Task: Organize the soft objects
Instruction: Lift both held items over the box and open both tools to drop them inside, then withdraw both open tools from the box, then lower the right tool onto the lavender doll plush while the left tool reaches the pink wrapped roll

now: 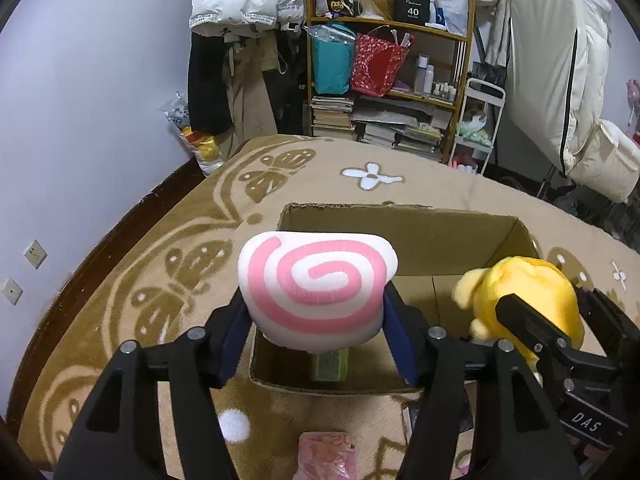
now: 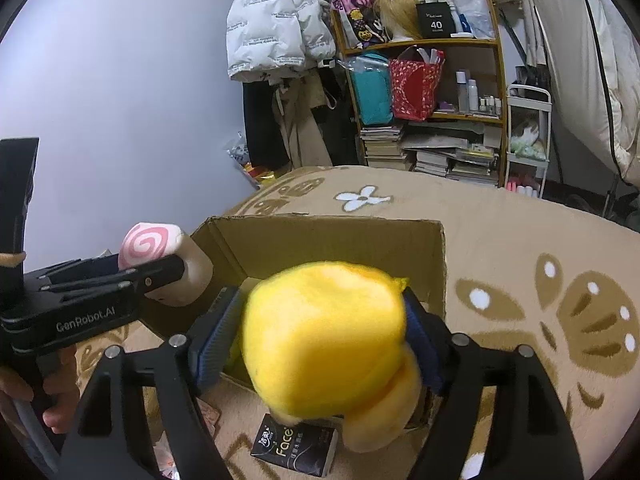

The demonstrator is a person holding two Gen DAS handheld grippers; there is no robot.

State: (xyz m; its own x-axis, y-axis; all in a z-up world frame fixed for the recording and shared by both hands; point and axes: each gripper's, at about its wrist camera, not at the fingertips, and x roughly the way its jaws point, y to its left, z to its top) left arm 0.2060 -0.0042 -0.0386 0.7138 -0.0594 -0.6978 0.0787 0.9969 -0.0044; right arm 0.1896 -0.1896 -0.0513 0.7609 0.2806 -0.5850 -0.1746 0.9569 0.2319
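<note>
Yellow plush [image 2: 324, 344] blurs between right claw [image 2: 320, 340] pads, hiding box [image 2: 320, 240] floor.

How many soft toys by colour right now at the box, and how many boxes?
Pink-and-white swirl plush, between the left gripper fingers: 1
Yellow plush, between the right gripper fingers: 1
Cardboard box, open, on the patterned rug: 1
Total: 2 soft toys, 1 box
</note>
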